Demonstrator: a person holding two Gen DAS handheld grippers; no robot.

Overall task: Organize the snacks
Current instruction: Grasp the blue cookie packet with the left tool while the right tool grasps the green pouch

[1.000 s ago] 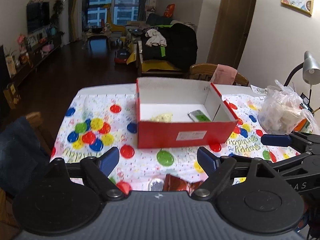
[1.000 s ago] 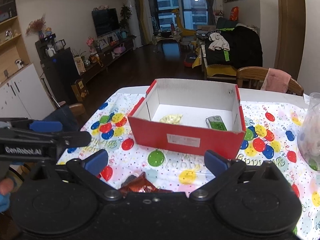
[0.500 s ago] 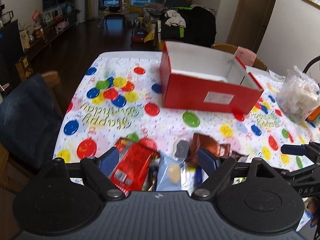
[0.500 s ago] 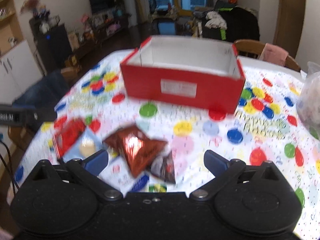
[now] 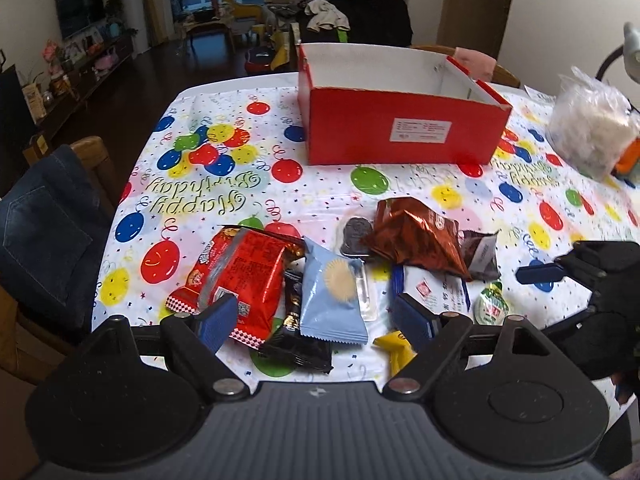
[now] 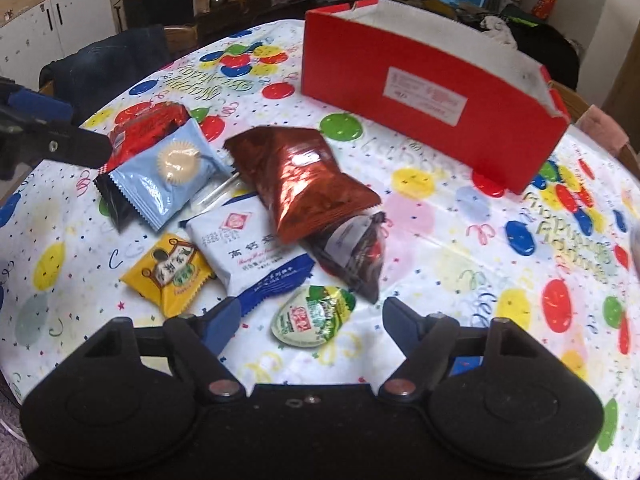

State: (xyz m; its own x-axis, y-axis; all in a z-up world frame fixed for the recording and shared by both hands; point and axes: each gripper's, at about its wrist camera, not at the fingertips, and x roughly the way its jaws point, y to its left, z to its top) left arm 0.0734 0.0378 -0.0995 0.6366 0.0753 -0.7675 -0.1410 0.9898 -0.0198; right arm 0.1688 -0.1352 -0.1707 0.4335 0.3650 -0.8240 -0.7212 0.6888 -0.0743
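Right claw: jaws apart and empty, having just been narrowing, with a small green-lidded jelly cup lying on the tablecloth between the two blue pads and touched by neither. Just ahead of its left pad lies a white-and-blue packet; further left of that, a yellow packet. Ahead of the claw a copper foil bag rests over a dark wrapper. The red box stands well beyond, open-topped; its contents cannot be seen.

Left claw: jaws wide apart, holding nothing. Between its pads lie a pale blue packet and a black wrapper partly beneath it. A red packet lies at its left pad; whether they touch cannot be told. The white-and-blue packet sits just ahead of its right pad. The red box stands far ahead, slightly right.
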